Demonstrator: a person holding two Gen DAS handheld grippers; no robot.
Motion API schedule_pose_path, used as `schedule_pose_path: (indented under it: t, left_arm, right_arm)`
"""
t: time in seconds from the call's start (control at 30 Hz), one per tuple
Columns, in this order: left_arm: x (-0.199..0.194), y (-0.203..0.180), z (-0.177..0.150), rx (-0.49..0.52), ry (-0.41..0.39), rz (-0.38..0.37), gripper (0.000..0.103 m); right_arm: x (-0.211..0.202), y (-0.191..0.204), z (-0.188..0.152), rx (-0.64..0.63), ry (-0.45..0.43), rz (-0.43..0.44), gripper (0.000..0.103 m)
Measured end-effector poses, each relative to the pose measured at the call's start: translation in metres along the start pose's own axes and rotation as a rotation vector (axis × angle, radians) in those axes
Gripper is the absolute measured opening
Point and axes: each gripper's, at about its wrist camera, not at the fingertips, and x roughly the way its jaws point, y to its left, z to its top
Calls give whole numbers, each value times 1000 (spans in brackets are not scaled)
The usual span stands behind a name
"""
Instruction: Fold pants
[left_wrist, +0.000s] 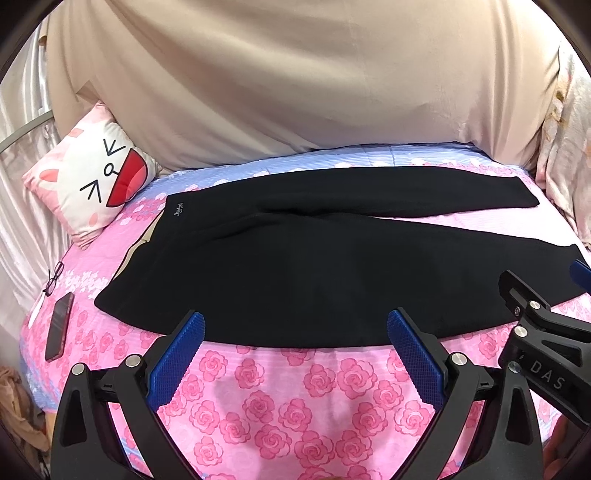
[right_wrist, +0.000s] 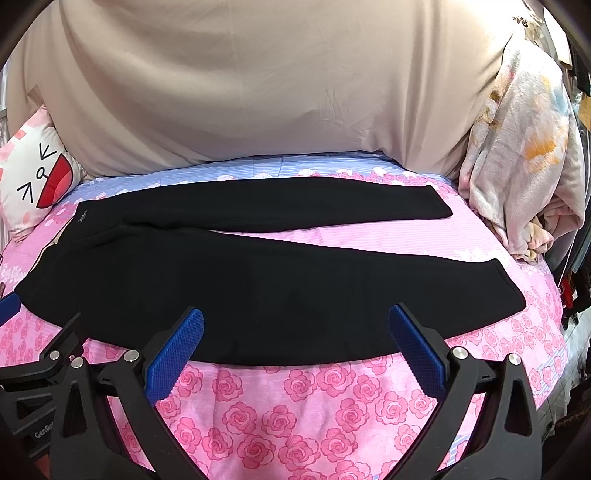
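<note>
Pants (left_wrist: 295, 266) flat on bedsheet (left_wrist: 280, 398) | both jaws spread, just short of near edge

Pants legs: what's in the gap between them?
Only bare rose sheet shows between the two legs of the pants, clearest in the right wrist view.

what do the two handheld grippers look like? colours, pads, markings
Both match: the left gripper and right gripper have matte black plastic bodies with triangular cut-outs, silver round pivot bolts, and two fingers faced with blue knurled pads. White lettering "DAS" shows on the right gripper's side in the left wrist view; "GenRe", cut off, on the left one's in the right wrist view. No cables or sleeves visible.
</note>
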Motion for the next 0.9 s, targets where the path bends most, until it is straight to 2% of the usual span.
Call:
schedule_pose_path:
  t: [0.6,0.73,0.9]
  left_arm:
    - [7,-5,5,14,6,3,98]
    - [16,-10,11,50,51,-22,98]
    - [25,-6,23,63,-15,12,98]
  right_arm:
    - [8,-4,5,-8,16,-5,98]
    - [20,-14,8,-6,30,-16,98]
    - [44,-44,19,23,47,-42,98]
